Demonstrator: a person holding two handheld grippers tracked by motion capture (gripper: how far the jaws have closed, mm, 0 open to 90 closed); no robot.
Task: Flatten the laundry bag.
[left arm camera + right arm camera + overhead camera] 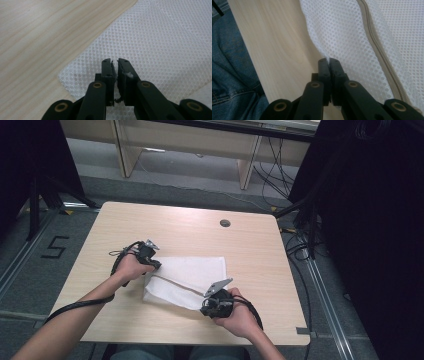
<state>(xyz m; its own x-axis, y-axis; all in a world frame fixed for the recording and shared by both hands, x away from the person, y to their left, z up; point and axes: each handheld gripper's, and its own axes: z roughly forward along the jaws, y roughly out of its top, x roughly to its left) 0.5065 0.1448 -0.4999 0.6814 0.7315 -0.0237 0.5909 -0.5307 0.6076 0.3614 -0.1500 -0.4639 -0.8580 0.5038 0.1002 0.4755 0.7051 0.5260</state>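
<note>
We are working on a flat white mesh laundry bag [187, 280] with a beige zipper [380, 52] running across it, lying at the near middle of the light wooden table [250, 250]. Our right gripper [216, 306] holds the bag's near edge: in the right gripper view its jaws are pressed together with the mesh rising out from between the tips. Our left gripper [151, 263] sits at the bag's far left corner; in the left gripper view [114, 65] the jaws stand nearly together, a thin slit between them, over the mesh near that corner. A fleck of white clings to one pad, but we cannot tell whether fabric is truly pinched.

We judge the step in hand to be securing a second grip, so that the bag can be lifted, spread or folded. The next move calls for confirming the left pinch, then raising both hands evenly so neither edge slips free.
</note>
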